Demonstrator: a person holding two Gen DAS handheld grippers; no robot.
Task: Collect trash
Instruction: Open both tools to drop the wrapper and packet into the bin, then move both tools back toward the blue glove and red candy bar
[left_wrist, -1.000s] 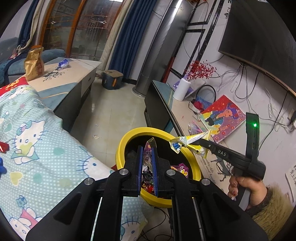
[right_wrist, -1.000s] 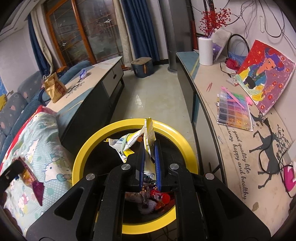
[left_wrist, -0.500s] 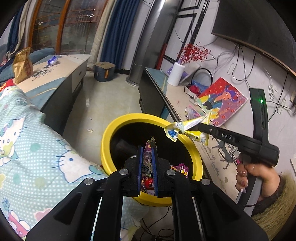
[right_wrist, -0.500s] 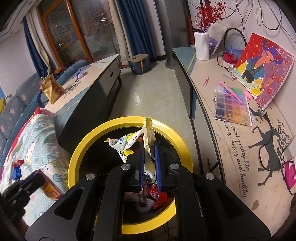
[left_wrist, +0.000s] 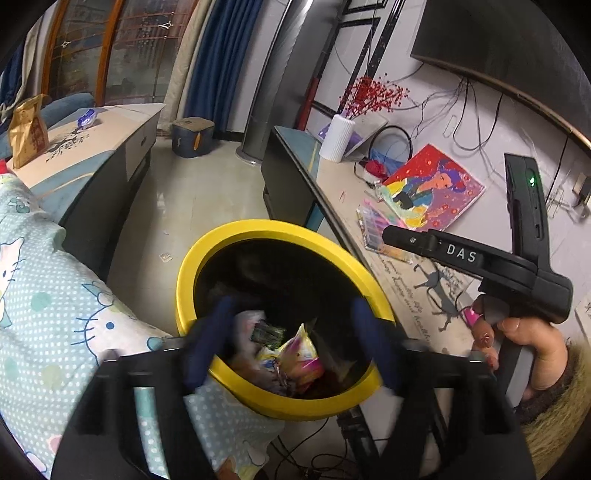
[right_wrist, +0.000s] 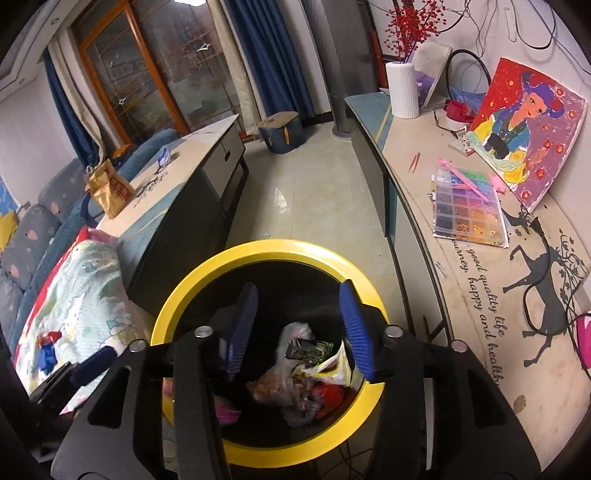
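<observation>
A round bin with a yellow rim (left_wrist: 236, 236) (right_wrist: 258, 247) stands on the floor below both grippers, with several crumpled wrappers (left_wrist: 295, 354) (right_wrist: 306, 373) inside. My left gripper (left_wrist: 291, 332) is open and empty over the bin's near edge, its blue pads blurred. My right gripper (right_wrist: 295, 325) is open and empty over the bin's mouth; in the left wrist view its black body (left_wrist: 461, 254) shows at the right, held by a hand. Red and blue bits (right_wrist: 48, 347) lie on the patterned blanket.
A Hello Kitty blanket (left_wrist: 44, 288) lies left of the bin. A low cabinet (right_wrist: 173, 192) behind it carries a brown bag (right_wrist: 110, 188) and a blue wrapper (right_wrist: 162, 157). A long counter (right_wrist: 480, 280) at right holds a painting, bead box and white vase.
Both grippers have opened and let go of their wrappers, which now lie in the bin. The left gripper has moved further over the bin.
</observation>
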